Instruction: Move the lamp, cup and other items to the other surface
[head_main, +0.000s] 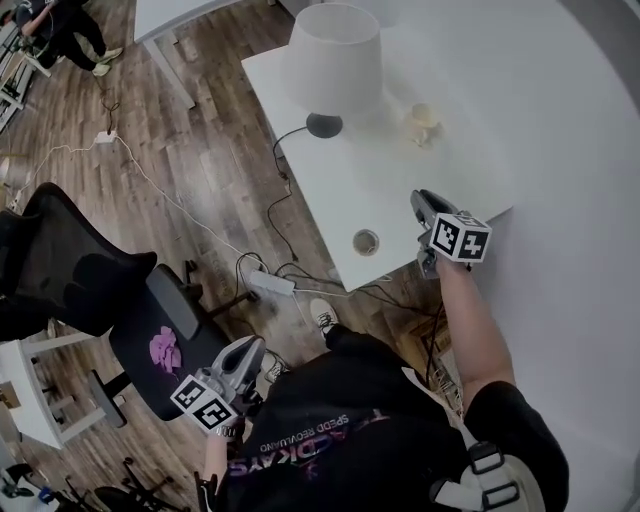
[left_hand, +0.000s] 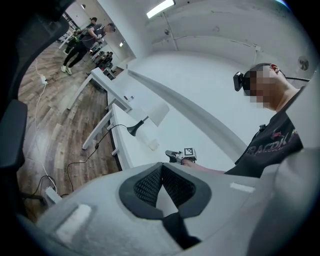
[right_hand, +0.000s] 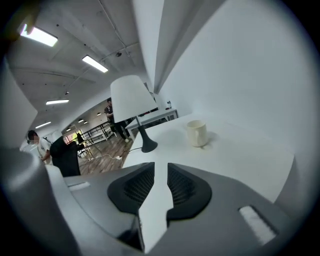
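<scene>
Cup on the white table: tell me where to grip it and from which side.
Probably grip the cup across its body, right gripper coming level from the near side: it stands upright, apart from the lamp, that side unobstructed.

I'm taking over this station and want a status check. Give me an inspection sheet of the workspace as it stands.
Surface: white table, mostly bare, with a round cable port near the edge closest to the person.
Job's things: lamp upright; cup upright beside it, apart; neither is held.
Clutter: nothing seen on the table.
Grippers: right gripper over the table, open, nothing between its pads; left gripper low by the person's side, shut, empty.
Cables: lamp cord drops off the table edge; power strip with leads on the floor.
Surroundings: wood floor; black chair with a purple item on its seat; another person far off.
</scene>
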